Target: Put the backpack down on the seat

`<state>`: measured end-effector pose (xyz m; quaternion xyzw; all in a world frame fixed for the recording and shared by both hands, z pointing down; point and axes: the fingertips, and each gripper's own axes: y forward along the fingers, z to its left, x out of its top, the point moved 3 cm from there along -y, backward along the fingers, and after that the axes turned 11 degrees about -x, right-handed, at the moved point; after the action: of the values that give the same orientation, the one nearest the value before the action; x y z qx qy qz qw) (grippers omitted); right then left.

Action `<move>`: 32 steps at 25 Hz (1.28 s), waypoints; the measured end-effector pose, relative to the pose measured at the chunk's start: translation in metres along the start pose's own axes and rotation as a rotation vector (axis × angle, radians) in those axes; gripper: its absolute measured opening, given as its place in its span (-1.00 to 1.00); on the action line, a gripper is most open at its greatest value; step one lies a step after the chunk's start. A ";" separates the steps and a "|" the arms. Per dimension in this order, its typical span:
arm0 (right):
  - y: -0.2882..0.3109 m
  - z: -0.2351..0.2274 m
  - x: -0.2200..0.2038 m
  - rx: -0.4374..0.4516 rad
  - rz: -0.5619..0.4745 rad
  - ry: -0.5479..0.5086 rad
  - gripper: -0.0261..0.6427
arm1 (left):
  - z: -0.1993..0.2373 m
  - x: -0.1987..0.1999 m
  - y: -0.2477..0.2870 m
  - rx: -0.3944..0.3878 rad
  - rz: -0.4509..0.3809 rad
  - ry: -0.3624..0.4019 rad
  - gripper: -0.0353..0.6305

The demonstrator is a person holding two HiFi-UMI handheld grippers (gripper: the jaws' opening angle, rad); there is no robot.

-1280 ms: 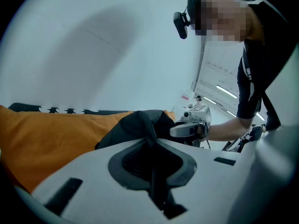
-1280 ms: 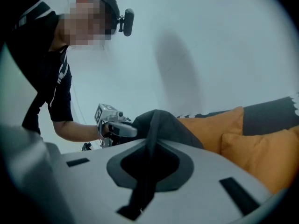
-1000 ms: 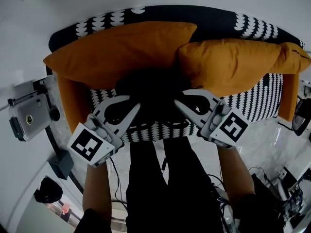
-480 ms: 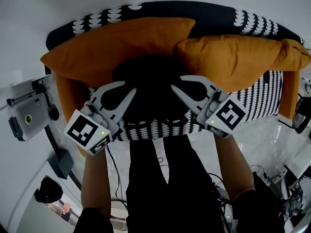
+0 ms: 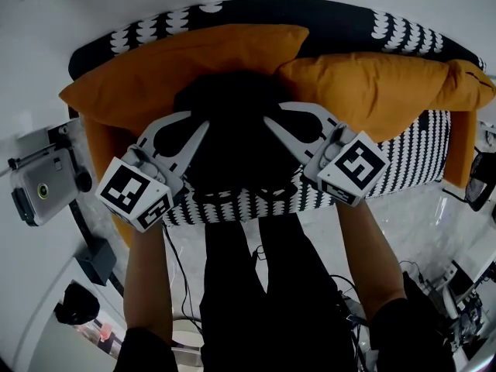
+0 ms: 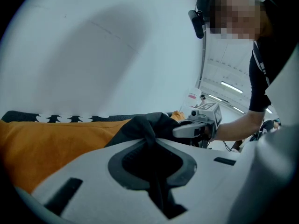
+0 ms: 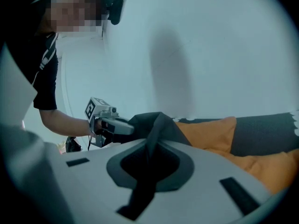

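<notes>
A black backpack (image 5: 232, 134) hangs between my two grippers over the black-and-white patterned seat (image 5: 403, 157) of a sofa, in front of two orange cushions (image 5: 178, 72). My left gripper (image 5: 200, 130) is shut on a fold of its black fabric (image 6: 149, 125) at its left side. My right gripper (image 5: 271, 124) is shut on another fold (image 7: 156, 125) at its right side. The bag's lower part is hidden behind the grippers, so I cannot tell whether it touches the seat. Each gripper view shows the other gripper across the bag.
The right orange cushion (image 5: 380, 87) leans on the dark sofa back (image 5: 333, 25). A camera on a stand (image 5: 35, 186) is at the left beside the sofa arm. The person's black trousers (image 5: 263, 285) stand close against the seat's front edge. Cables lie on the marble floor (image 5: 418, 223).
Both grippers have moved farther from the person with the backpack, toward the cushions. The bag now covers more of the cushions and less of the seat's front.
</notes>
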<state>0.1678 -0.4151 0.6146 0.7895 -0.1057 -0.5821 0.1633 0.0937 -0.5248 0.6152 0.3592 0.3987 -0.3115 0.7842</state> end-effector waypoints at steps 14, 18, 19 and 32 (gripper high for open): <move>0.009 -0.009 -0.001 -0.017 0.006 -0.019 -0.83 | 0.014 -0.002 0.004 0.021 -0.019 -0.003 -0.78; 0.008 -0.006 -0.003 -0.012 0.015 -0.018 -0.83 | 0.013 -0.005 0.002 0.027 -0.037 -0.006 -0.78; 0.008 -0.006 -0.003 -0.010 0.017 -0.014 -0.83 | 0.013 -0.005 0.002 0.030 -0.041 -0.007 -0.78; -0.009 -0.004 -0.002 -0.056 0.046 -0.012 -0.78 | 0.009 -0.005 -0.024 0.082 -0.064 -0.018 -0.60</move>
<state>0.1709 -0.4049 0.6143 0.7784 -0.1084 -0.5858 0.1982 0.0763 -0.5443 0.6156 0.3755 0.3898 -0.3556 0.7620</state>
